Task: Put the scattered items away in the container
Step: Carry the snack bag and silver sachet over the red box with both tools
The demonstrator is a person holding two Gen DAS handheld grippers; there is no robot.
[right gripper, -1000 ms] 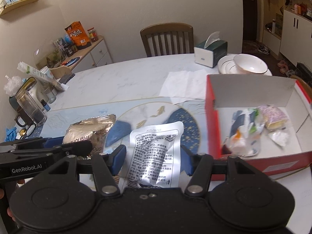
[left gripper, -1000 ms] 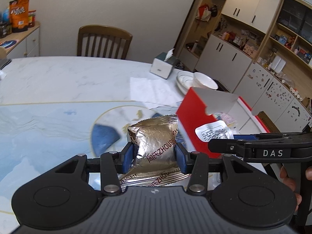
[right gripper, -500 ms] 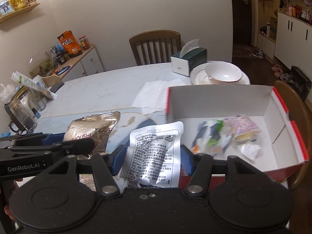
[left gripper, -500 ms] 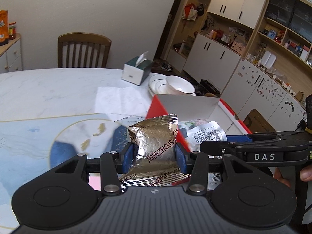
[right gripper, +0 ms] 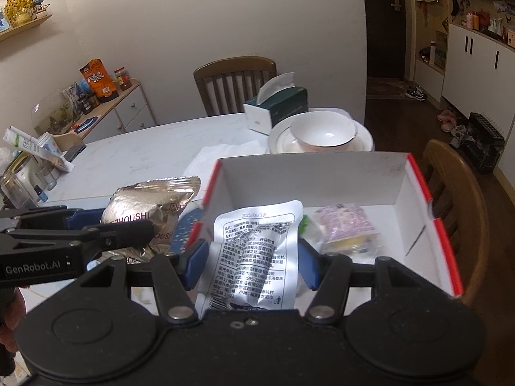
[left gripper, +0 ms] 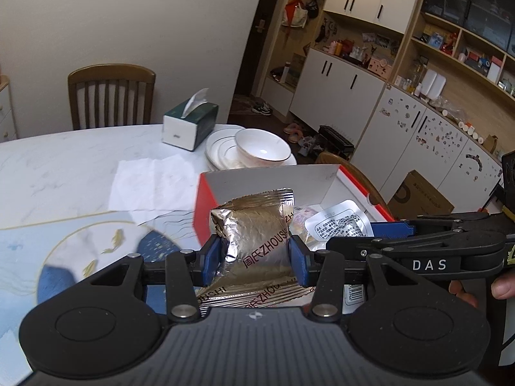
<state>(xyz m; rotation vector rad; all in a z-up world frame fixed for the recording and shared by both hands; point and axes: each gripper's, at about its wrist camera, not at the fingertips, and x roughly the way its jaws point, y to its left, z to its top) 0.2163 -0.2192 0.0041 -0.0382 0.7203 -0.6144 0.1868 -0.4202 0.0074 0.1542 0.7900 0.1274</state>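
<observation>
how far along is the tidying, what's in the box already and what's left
Done: the red box already holds a pink-wrapped snack and at least one other small packet.
In hand: the left gripper is shut on a gold foil packet, the right gripper on a silver pouch, both at the box.
Left: releasing both inside. No other loose snacks are visible on the table.
</observation>
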